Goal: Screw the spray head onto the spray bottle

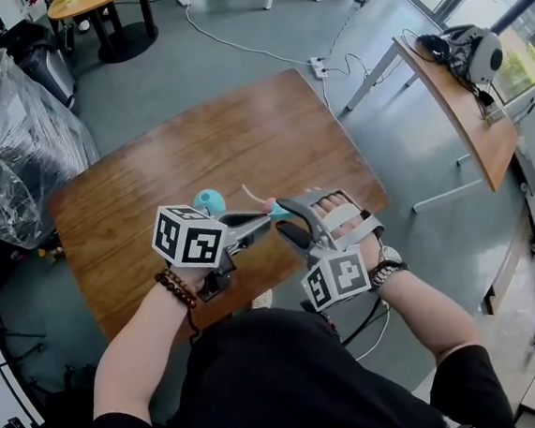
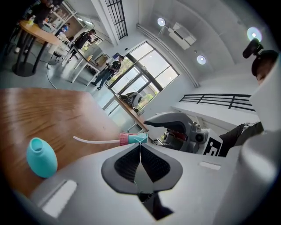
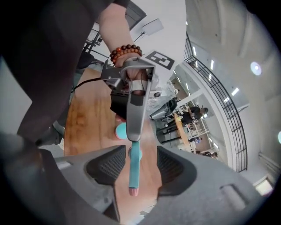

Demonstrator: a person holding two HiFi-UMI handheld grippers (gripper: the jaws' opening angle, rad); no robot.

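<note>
The left gripper (image 1: 266,220) is fully closed: in the left gripper view its two ribbed pads meet with no visible gap, and at their tips they clamp the teal end of the spray head (image 2: 134,139). The spray head is held in the air above the wooden table (image 1: 241,136). It has a pink collar, and a thin white tube (image 2: 94,141) extends from that collar out over the tabletop. The right gripper (image 3: 134,154) is wide open. In the right gripper view the teal stem of the spray head runs lengthwise through the space between the two pads, with clearance on both sides, so neither pad touches it. In the head view the two grippers face each other tip to tip in front of the person's body, each with its marker cube toward the camera. The spray bottle (image 1: 209,201), a rounded teal body with its neck opening uppermost, stands on the table just beyond the left gripper, separate from the spray head and clear of both grippers. A bead bracelet (image 1: 176,288) is on the left wrist.
</note>
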